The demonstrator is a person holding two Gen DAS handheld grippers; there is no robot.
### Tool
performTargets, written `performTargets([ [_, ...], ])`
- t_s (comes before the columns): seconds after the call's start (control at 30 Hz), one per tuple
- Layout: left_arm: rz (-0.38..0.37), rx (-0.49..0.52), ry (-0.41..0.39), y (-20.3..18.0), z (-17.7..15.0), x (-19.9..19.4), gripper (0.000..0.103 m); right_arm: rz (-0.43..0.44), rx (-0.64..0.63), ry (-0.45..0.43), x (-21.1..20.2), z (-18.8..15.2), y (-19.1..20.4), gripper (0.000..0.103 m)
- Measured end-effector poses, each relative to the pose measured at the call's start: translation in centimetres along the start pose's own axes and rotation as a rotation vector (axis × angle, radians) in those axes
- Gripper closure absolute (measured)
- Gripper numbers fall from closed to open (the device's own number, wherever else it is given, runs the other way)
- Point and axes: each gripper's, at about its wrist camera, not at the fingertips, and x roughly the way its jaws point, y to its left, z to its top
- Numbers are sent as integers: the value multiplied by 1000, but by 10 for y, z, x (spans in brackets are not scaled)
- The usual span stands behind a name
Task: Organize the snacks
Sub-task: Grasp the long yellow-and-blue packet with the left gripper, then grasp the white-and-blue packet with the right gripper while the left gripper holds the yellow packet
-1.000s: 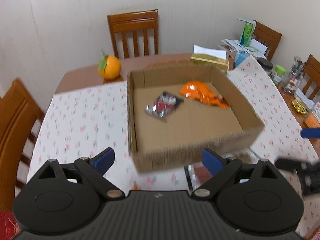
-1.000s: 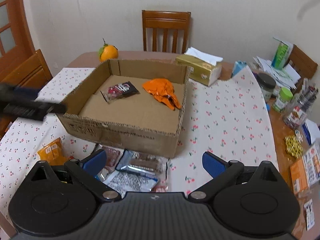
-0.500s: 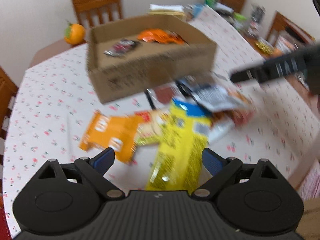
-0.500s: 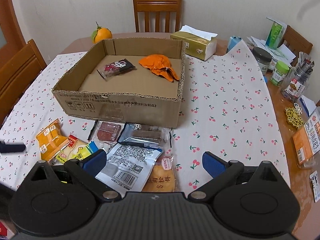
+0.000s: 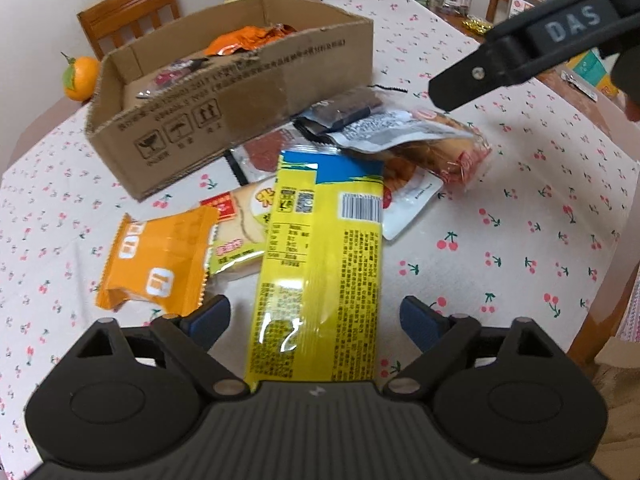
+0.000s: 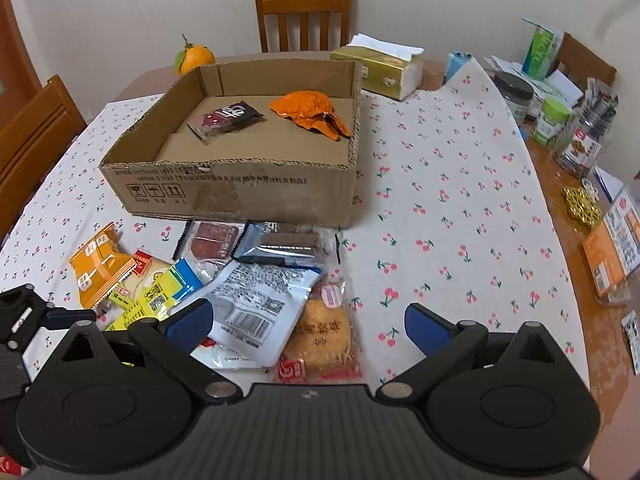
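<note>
A long yellow snack packet [image 5: 320,260] lies flat on the cherry-print tablecloth, between the fingers of my left gripper [image 5: 314,318]. The jaws are closing, and a gap shows on each side of the packet. Beside it lie an orange packet [image 5: 160,256] and several other snacks. My right gripper [image 6: 308,324] stands open over a white-grey packet [image 6: 260,300] and a golden pastry packet [image 6: 320,336]. Behind the pile, the cardboard box [image 6: 240,192] holds a dark red packet [image 6: 226,118] and a crumpled orange packet [image 6: 312,114].
An orange fruit [image 6: 194,58] and a tissue box [image 6: 380,70] sit behind the box. Jars [image 6: 516,96] and papers crowd the table's right side. Wooden chairs [image 6: 306,12] stand around the table. One finger of the right gripper [image 5: 480,76] reaches over the pile.
My left gripper came down from above the box to the snack pile and now straddles the yellow packet, its jaws narrower. My right gripper sank a little toward the pile.
</note>
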Motion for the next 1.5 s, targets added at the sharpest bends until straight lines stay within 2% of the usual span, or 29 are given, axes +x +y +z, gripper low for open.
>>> performTargets([
  [0.07, -7, 11, 2, -1, 2, 3, 19, -6, 8, 0, -1, -2, -2, 0],
  [0.13, -17, 27, 2, -1, 3, 4, 27, -12, 13, 0, -1, -2, -4, 0],
  [0.2, -24, 22, 0, 0, 6, 6, 30, -12, 24, 1, -1, -3, -7, 0],
  [0.3, -43, 8, 0, 1, 9, 6, 41, -13, 29, 1, -1, -3, -8, 0],
  [0.37, -45, -1, 2, 2, 9, 7, 44, -11, 30, 2, 0, -3, -8, 0],
  [0.63, -26, -81, 31, 9, -3, -4, 45, 5, 12, 19, 7, 0, -3, 0],
  [0.87, 21, -160, 45, 20, -20, -17, 45, 45, -19, 41, 20, 7, 10, 0],
  [0.93, 32, -171, 48, 22, -23, -19, 40, 52, -39, 49, 27, 12, 17, 0],
  [1.07, 41, -174, 42, 21, -25, -20, 37, 46, -97, 52, 45, 21, 35, 0],
  [1.23, 39, -185, 39, 19, -24, -19, 37, 16, -135, 96, 71, 23, 49, 0],
  [1.43, 31, -193, 33, 22, -23, -22, 37, -36, -148, 115, 69, 4, 35, 0],
  [1.5, 31, -193, 32, 22, -22, -20, 37, -29, -129, 125, 65, -2, 24, 0],
])
